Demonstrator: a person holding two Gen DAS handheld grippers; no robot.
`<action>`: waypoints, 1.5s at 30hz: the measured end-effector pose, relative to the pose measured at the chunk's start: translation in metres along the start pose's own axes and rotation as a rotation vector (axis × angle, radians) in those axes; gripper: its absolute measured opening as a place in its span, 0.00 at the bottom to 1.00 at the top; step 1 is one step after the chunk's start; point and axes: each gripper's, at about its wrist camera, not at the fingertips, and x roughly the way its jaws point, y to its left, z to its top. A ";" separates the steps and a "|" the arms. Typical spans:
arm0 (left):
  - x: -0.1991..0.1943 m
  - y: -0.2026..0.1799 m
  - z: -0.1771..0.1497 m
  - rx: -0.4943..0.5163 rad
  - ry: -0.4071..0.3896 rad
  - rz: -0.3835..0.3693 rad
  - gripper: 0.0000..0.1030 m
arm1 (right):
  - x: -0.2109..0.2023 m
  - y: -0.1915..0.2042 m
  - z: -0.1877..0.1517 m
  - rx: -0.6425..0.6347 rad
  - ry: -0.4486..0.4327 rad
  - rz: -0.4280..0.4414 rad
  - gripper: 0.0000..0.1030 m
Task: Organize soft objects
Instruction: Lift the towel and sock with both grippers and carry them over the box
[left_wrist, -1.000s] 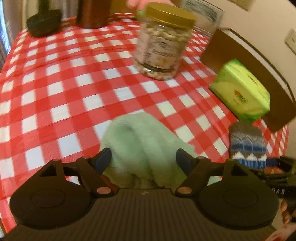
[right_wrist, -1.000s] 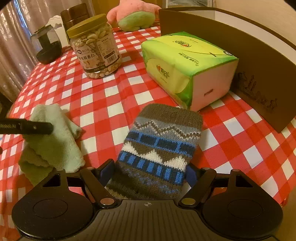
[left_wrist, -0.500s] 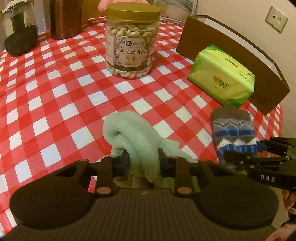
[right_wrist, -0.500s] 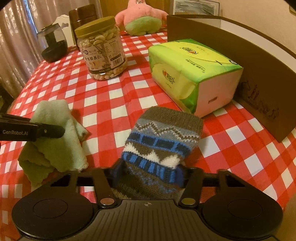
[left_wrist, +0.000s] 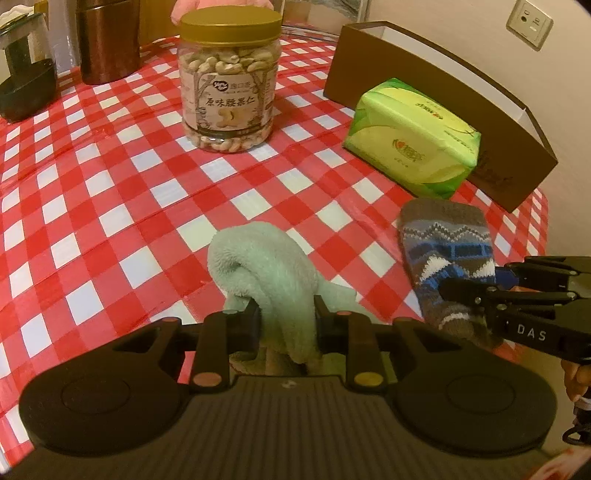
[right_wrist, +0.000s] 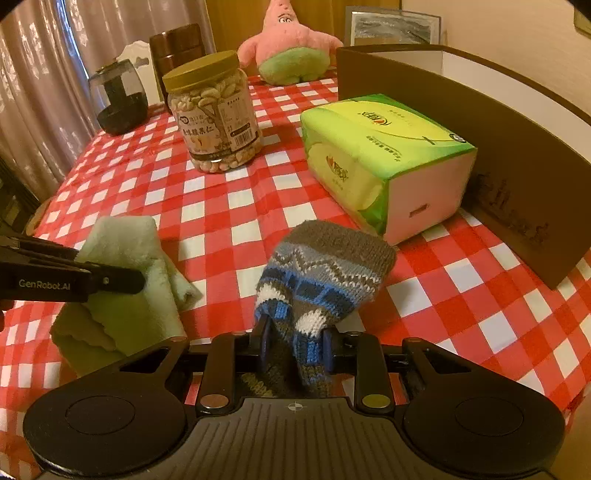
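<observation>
My left gripper is shut on a pale green fluffy towel, bunched between its jaws and lifted a little off the red checked tablecloth; the towel also shows in the right wrist view. My right gripper is shut on a knitted grey, blue and white sock, whose far end is raised off the cloth. The sock also shows in the left wrist view, with the right gripper pinching it from the right.
A green tissue pack lies beside an open brown box at the right. A cashew jar stands mid-table. A pink plush, a dark glass jar and a brown canister stand at the back.
Both grippers closed from open: the left on the green towel, the right on the sock. Both cloths are now bunched and lifted slightly off the table.
</observation>
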 end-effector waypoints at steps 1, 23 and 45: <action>-0.001 -0.002 0.000 0.002 -0.001 -0.003 0.23 | -0.002 -0.001 -0.001 0.004 -0.001 0.003 0.26; -0.042 -0.098 0.024 0.169 -0.077 -0.184 0.22 | -0.094 -0.074 -0.031 0.165 -0.049 -0.039 0.26; -0.047 -0.210 0.117 0.293 -0.237 -0.348 0.22 | -0.174 -0.158 0.016 0.185 -0.188 -0.156 0.26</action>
